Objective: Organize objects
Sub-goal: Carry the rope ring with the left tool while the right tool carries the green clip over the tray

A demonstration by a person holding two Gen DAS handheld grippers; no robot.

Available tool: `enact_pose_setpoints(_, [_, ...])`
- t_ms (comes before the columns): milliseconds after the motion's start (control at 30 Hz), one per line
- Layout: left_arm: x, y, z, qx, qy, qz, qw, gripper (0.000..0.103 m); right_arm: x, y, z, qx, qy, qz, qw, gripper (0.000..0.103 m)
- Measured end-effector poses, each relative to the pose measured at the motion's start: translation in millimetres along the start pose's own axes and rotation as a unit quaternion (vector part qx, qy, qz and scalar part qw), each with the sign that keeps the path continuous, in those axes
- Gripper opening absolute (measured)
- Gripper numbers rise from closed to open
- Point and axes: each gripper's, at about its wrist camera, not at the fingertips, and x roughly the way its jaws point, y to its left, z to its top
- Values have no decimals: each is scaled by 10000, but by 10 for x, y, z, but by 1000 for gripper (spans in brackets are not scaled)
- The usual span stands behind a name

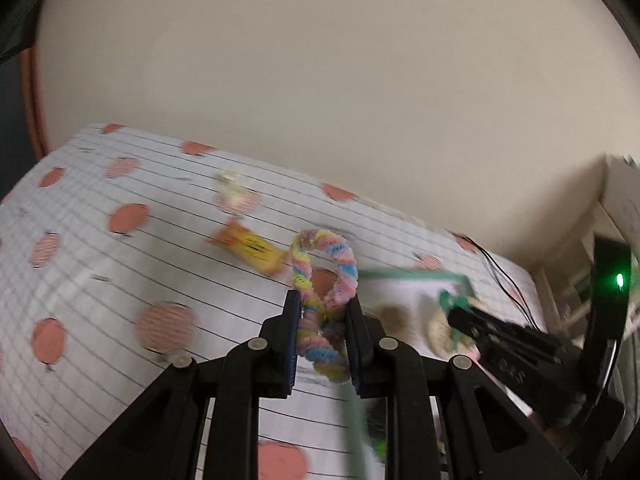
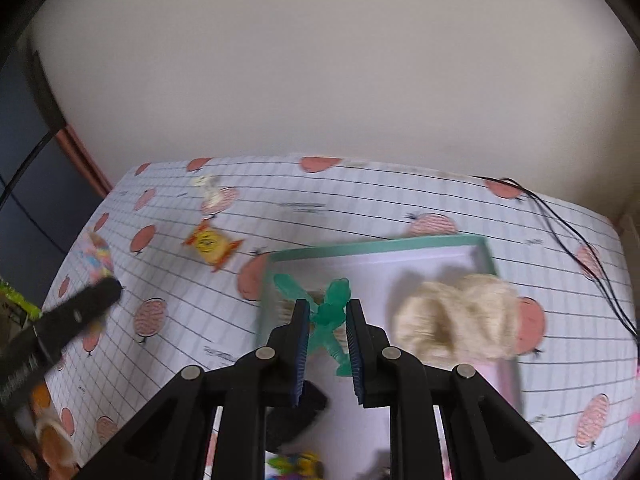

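Two grippers clamped: left gripper (image 1: 322, 312) w/ pastel twisted fuzzy loop (image 1: 320, 280); right gripper (image 2: 327, 320) w/ translucent green figure (image 2: 330, 312).

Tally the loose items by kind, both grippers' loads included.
Pastel pipe-cleaner loop, in left gripper: 1
Green plastic figure, in right gripper: 1
Yellow wrapped candy: 1
White wrapped candy: 1
Cream fuzzy scrunchie, on box rim: 1
Total: 5; blurred items at bottom edge left out.

We count two grippers (image 1: 323, 308) (image 2: 327, 316), one pastel pipe-cleaner loop (image 1: 320, 276), one green plastic figure (image 2: 330, 316), one teal-rimmed box (image 2: 380, 245), one fluffy cream scrunchie (image 2: 456, 316), one yellow wrapped candy (image 2: 210, 245), one white candy (image 2: 209, 190), one black cable (image 2: 580, 240).
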Motion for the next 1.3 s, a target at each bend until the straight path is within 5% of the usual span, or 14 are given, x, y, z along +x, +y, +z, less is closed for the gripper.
enact_pose_setpoints(467, [465,-989,-617,699,657,-405,9946,23,-206,-704,-128,352,102,-171,9992,20])
enact_pose_setpoints(733, [714,-1141,-832,788,946,-390,9916,30,90,-687,-245,234,538,-303,9978,21])
enact_pose_setpoints(900, [773,-1133,-867,758,1027,-352,9912,43,162,-690,-295,254,681,-329,9968,25])
enact_pose_setpoints(1000, [780,-1125,-858,730,1063,-386,9909,50,157,-697,-290,286,685,-295,9968,41])
enact_pose_setpoints(1300, [740,-1133,-862,750,1152,-444,9895,59,22,-668,-216,355,481,-294,9978,41])
